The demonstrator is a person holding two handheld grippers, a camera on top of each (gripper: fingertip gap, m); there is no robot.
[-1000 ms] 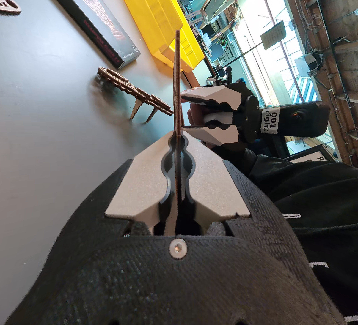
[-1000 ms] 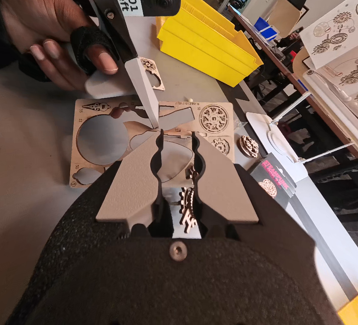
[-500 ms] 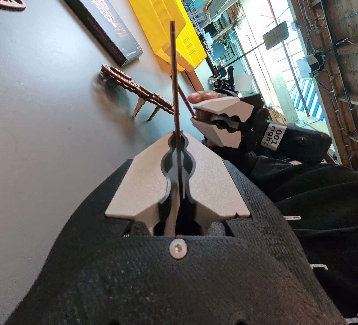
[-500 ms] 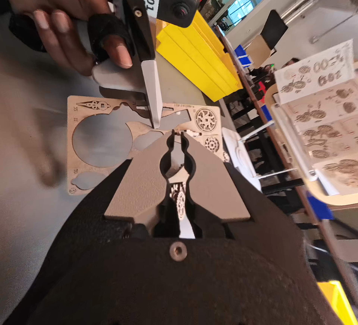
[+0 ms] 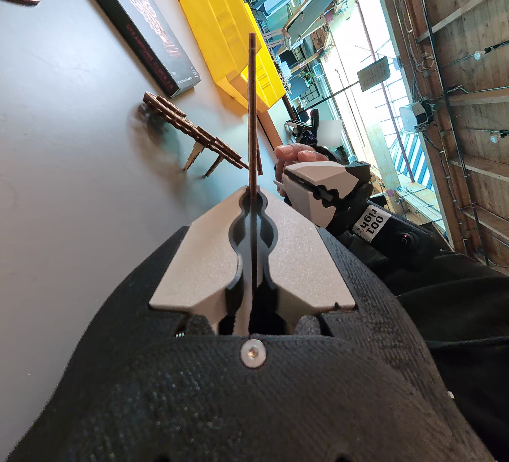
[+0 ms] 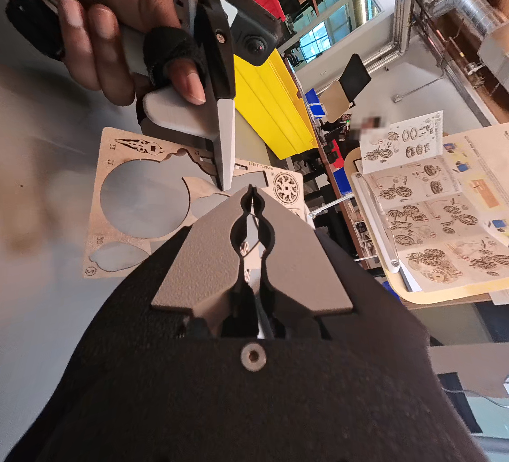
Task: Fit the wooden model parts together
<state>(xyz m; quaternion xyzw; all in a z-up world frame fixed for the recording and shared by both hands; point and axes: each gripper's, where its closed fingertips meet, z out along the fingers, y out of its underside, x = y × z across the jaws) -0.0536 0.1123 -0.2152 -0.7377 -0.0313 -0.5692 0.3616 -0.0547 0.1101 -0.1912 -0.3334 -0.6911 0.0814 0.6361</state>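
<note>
Plywood sheet [image 5: 252, 118] stands edge-on, clamped in our left gripper [image 5: 252, 193]. Our right gripper [image 6: 251, 190] is pinched on a small part we cannot identify; next, we judge, comes aligning the two.

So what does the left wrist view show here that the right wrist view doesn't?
Only the left wrist view shows the wooden gear assembly standing on the table and the black box. Only the right wrist view shows the sheet's cutouts and the instruction pages. Both show the yellow bin, and each shows the other gripper: right gripper, left gripper.
</note>
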